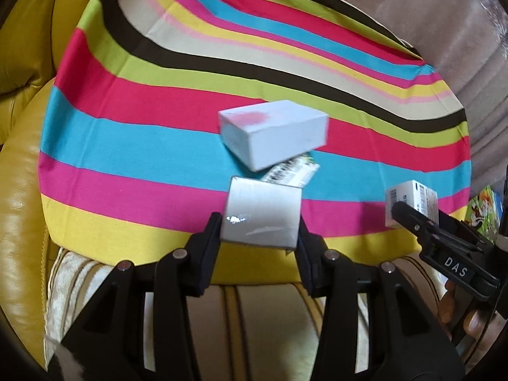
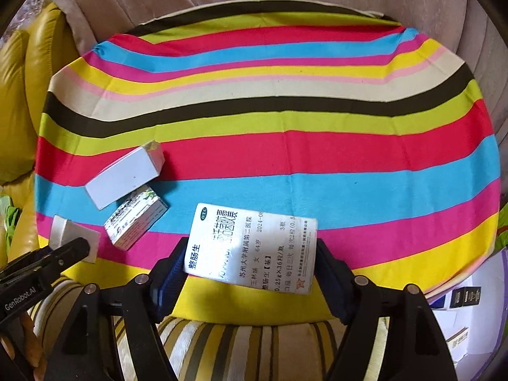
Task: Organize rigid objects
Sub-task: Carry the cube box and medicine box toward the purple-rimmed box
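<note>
Boxes: two lie touching mid-cushion, white box (image 1: 273, 133) on printed box (image 2: 135, 220) | left hand-held gripper (image 1: 258, 225) clamps silver box (image 1: 262, 214), pile straight ahead, nearer | right hand-held gripper (image 2: 250, 266) clamps medicine box (image 2: 254, 249), pile forward-left

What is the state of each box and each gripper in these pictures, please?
Left gripper: shut on the silver box.
Silver box: held at the striped cloth's near edge.
Right gripper: shut on the medicine box.
Medicine box: held, printed label facing up.
White box: free on the cloth, closed, one end resting on the patterned box.
Patterned box: free on the cloth, partly under the white box.
</note>
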Demonstrator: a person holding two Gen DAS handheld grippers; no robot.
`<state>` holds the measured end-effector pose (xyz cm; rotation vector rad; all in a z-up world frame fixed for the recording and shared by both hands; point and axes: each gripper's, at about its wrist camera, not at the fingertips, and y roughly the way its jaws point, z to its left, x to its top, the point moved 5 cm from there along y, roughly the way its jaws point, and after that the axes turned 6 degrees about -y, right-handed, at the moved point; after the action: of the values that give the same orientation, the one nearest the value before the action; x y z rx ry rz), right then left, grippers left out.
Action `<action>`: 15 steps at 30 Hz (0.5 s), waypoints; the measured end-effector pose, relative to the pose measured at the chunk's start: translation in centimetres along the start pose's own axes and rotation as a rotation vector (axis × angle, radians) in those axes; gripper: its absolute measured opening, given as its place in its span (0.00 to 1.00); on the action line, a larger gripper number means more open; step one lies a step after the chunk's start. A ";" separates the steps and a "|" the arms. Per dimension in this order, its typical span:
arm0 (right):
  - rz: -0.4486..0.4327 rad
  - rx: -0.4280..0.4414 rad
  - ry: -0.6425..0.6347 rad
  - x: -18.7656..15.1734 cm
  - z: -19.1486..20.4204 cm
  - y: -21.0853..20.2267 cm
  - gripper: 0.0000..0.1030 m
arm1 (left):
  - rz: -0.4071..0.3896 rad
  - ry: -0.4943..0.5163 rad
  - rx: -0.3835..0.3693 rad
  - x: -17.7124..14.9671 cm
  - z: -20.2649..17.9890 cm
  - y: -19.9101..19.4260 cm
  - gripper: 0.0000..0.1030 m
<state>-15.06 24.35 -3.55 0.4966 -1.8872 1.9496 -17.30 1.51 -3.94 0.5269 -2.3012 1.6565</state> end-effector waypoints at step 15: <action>-0.075 0.012 0.014 -2.4 -1.9 -5.5 0.72 | 0.007 0.134 -0.061 -3.0 -6.7 -2.0 0.46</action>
<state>-10.20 26.33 -0.07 0.5481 -1.8226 1.9128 -13.69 7.72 -1.30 0.3832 -2.2511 1.5695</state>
